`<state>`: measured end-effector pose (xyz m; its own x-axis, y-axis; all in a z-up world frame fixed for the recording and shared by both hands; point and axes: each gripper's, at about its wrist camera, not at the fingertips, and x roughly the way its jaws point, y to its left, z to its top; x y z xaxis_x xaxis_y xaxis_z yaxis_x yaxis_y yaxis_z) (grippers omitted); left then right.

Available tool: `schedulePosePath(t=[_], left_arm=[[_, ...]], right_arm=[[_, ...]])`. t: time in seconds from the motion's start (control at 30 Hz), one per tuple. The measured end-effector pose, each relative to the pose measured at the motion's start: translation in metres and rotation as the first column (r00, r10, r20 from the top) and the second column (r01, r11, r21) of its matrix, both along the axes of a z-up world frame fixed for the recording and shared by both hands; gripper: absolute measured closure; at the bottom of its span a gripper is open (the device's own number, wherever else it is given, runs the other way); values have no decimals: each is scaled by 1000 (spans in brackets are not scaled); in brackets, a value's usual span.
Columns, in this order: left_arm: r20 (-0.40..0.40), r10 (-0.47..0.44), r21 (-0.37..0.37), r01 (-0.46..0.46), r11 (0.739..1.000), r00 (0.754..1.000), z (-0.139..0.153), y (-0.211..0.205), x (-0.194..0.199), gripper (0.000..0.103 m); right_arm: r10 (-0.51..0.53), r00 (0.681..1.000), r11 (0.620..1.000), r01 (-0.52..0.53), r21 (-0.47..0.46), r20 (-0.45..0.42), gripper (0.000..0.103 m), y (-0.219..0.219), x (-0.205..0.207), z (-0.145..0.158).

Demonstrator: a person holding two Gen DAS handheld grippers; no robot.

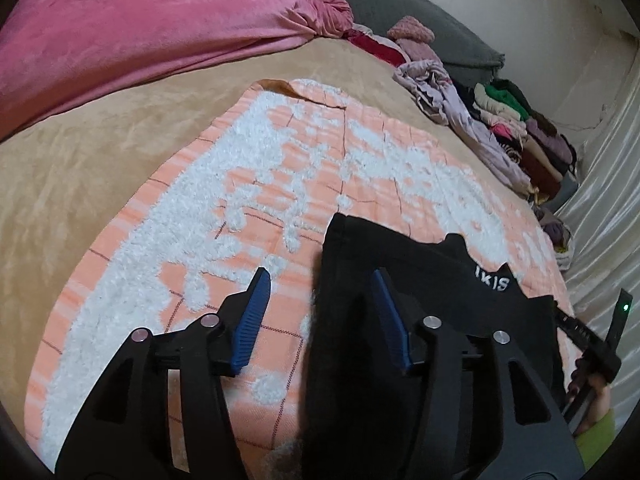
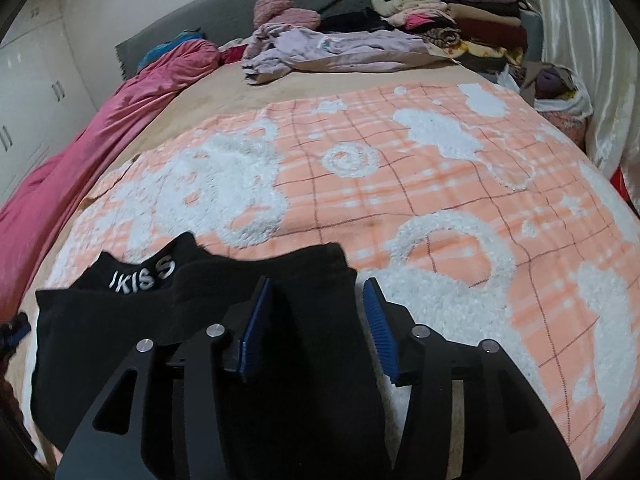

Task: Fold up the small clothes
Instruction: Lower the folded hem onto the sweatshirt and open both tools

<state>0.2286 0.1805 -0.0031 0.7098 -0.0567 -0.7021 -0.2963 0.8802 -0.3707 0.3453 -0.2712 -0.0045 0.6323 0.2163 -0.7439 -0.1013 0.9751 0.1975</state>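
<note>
A black garment (image 1: 432, 272) (image 2: 100, 320) with white lettering lies flat on an orange-and-white checked blanket (image 1: 240, 200) (image 2: 400, 200) on a bed. My left gripper (image 1: 320, 276) is open over the garment's left edge, one blue pad above the blanket and the other above the black cloth. My right gripper (image 2: 317, 284) is open over the garment's right edge, which lies between its fingers. Neither pair of pads presses on the cloth. In the left wrist view, a hand with a green sleeve (image 1: 600, 428) holds the right gripper's body at the far right.
A pink velvet cover (image 1: 140, 40) (image 2: 80, 160) lies bunched along the bed's far left. A lilac garment (image 2: 332, 52) and a stack of folded clothes (image 1: 512, 128) (image 2: 440, 12) sit by the grey headboard (image 2: 240, 12). A pale curtain (image 1: 608, 200) hangs at the right.
</note>
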Motion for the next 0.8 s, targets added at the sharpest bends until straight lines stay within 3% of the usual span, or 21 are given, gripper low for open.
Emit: schedulePosePath(t=[0.13,0.2,0.23,0.27,0.3,0.33,0.37,0.47,0.63,0.8], left_arm=[[-18,-5,106,7,994,1000,-3,-14,5,58],[-34,-39,110,43,993,999,-8,-21,10,58],[-40,-43,116,47,992,998,-10,-22,11,58],[-51,-44,136,51,989,998,-13,-26,14,58],[-56,-43,149,51,988,998,-15,-28,15,63],[-55,-42,154,50,987,998,-17,-28,15,88],[-53,-44,153,52,987,998,-17,-29,15,99],[-21,-41,174,44,984,999,-9,-32,10,100],[105,-46,165,28,986,993,20,-26,-7,100],[130,-48,206,20,978,990,26,-29,-2,101]], right_arm=[[13,999,1000,-13,14,-30,56,-2,9,-8],[8,999,999,-6,33,-42,57,-6,11,-11],[10,999,999,-9,41,-42,62,-6,12,-12],[16,999,999,-15,48,-39,74,-6,11,-13],[16,999,999,-15,42,-31,76,-6,9,-12],[17,1000,999,-16,36,-21,79,-5,8,-11],[16,1000,999,-16,30,-12,83,-5,6,-10],[19,999,999,-20,31,34,87,-7,-1,-1],[25,994,999,-30,40,107,91,-12,-11,20],[9,992,999,-14,40,128,91,-18,-2,29]])
